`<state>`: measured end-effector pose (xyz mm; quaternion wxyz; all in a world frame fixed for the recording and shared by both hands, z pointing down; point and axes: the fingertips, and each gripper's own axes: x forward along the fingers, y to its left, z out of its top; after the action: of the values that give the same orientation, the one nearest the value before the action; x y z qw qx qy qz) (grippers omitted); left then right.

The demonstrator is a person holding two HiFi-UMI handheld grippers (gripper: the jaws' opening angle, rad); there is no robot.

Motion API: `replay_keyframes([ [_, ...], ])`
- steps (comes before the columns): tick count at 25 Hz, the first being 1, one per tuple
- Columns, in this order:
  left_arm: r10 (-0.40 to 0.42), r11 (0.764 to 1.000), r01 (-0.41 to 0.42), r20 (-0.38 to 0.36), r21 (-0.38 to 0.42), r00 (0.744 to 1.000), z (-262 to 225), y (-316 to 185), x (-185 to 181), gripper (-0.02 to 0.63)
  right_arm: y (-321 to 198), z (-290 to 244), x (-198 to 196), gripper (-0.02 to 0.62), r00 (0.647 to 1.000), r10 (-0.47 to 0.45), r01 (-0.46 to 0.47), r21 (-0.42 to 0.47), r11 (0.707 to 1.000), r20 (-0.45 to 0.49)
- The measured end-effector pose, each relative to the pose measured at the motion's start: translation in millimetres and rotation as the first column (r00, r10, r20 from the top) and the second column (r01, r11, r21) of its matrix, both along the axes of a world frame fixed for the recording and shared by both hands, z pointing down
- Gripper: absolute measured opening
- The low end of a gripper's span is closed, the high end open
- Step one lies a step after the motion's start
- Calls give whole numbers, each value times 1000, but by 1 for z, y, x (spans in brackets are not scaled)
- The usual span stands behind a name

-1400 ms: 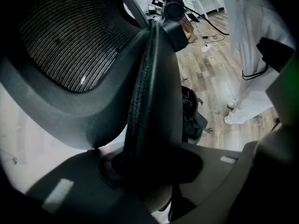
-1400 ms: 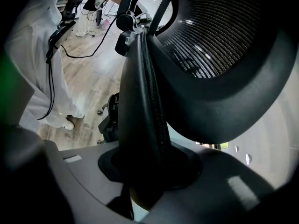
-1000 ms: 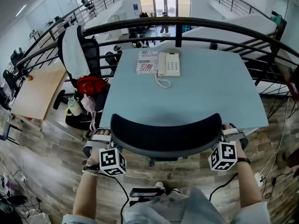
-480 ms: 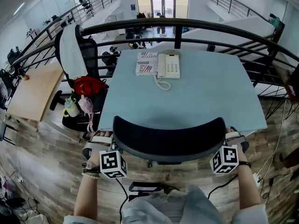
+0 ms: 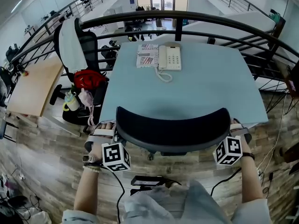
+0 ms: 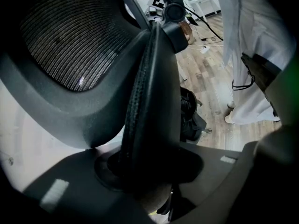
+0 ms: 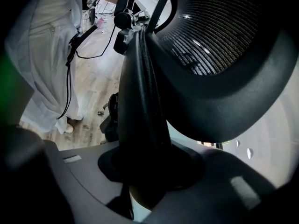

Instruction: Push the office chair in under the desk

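Black mesh fills the curved backrest of the office chair, which stands at the near edge of the pale blue desk, its top rail overlapping the desk's front edge in the head view. At either end of that backrest the left gripper and the right gripper are clamped on its dark rim, which runs up between each pair of jaws in the gripper views. A white telephone and a printed booklet lie side by side at the desk's far end, while a second chair carrying a red bag stands to the left.
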<state>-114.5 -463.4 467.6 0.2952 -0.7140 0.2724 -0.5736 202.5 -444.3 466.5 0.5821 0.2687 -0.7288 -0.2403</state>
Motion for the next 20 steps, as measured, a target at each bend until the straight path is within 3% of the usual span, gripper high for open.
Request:
replay_keyframes([
  [7, 28, 999, -28, 4, 17, 1000, -2, 5, -2, 149, 7, -3, 6, 203, 999, 39, -39, -18, 999, 24],
  [14, -26, 999, 28, -46, 42, 999, -19, 13, -18, 163, 16, -21, 10, 232, 996, 59, -60, 19, 998, 65],
  [20, -71, 993, 77, -72, 86, 995, -31, 20, -25, 176, 28, -41, 11, 238, 981, 94, -106, 65, 992, 172],
])
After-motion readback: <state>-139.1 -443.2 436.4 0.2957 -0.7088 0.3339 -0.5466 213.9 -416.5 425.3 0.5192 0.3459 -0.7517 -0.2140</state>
